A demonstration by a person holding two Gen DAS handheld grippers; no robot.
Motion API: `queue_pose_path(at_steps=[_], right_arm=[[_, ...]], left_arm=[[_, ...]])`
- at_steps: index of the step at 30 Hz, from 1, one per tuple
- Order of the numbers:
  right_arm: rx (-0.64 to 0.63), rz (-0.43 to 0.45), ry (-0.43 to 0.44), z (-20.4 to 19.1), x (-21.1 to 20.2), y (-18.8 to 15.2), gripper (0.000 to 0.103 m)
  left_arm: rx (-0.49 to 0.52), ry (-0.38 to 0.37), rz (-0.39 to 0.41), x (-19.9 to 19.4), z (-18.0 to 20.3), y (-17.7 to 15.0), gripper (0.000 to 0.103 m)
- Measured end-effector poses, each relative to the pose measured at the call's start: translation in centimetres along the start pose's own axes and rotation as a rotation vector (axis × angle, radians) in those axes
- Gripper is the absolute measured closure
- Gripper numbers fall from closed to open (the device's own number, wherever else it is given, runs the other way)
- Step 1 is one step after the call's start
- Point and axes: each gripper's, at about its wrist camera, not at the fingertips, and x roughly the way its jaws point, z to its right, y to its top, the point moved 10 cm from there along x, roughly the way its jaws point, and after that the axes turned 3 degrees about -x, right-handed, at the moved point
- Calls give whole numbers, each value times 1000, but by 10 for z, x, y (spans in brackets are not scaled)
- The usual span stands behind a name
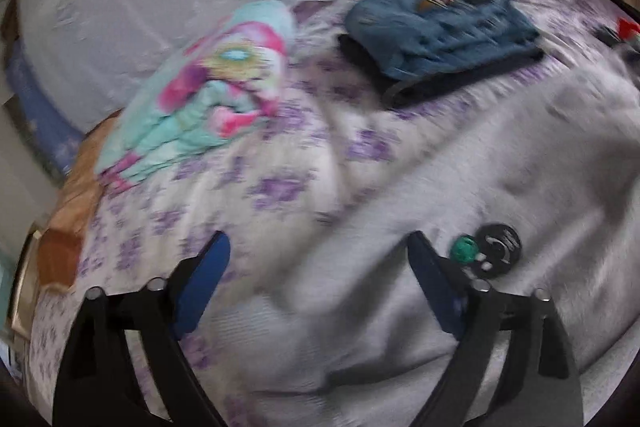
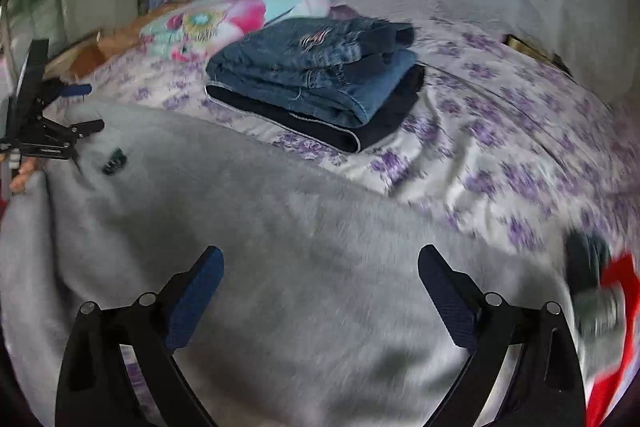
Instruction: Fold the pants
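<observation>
Each camera sits just behind its own claw and looks down at a slant, close over the grey pants. Both views share the folded jeans pile and the colourful pillow, far past the claw tips.

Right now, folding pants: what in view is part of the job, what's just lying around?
Part of the job:
- grey pants, spread on the bed
- left gripper, open, holding nothing
- right gripper, open, holding nothing

Lying around:
- stack of folded jeans
- colourful pillow
- flowered bedsheet
- red cloth at the edge
</observation>
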Motion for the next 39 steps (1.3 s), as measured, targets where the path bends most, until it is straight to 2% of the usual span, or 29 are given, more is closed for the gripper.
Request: queue_pose_path(at_steps=[1,3,4,6,9,13,14,15,17,19,20,25,29,32,34,39], right_arm=[[-29,-13,-1,1,7,3,5],[-111,-32,0,4,24,11,5],[-142,-38,5,5,30,14,5],[-192,-48,24,11,42,23,7],[-211,-68,83,21,61,30,13],[-129,-138,199,22,90,16,28],[-100,-122,218,22,88,16,42],[-98,-109,229,19,82,16,66],[-123,-89,194,14,68,14,90],[-137,-70,136,8,48,12,92],[-146,-56,115,6,39,13,92],[-149,53,33,-11,-39,15,92],[-177,140,-31,-38,-106,2,92],[-172,203,-63,-60,-155,-26,92],[-180,229,-86,-81,-181,-55,92],[-176,246,-117,-130,-207,-144,92]], left_arm=[[22,-21,-9,4,7,-3,43],[67,-9,-16,11,16,-8,55],[82,-26,-15,12,20,-8,65],[76,-51,-3,11,21,-7,68],[8,-120,-11,15,15,-7,70],[-69,-175,-31,20,8,-7,70],[-72,-177,-31,20,7,-7,70],[-72,-176,-30,19,8,-7,70],[-69,-168,-27,17,7,-6,75],[-80,-163,-16,11,4,-3,79],[-89,-158,-5,6,1,-2,85],[-112,-164,65,-40,-8,-2,87],[-97,-159,133,-94,-12,-18,87],[-80,-178,174,-134,-8,-43,87],[-53,-184,195,-161,1,-70,85],[-11,-199,147,-185,31,-148,84]])
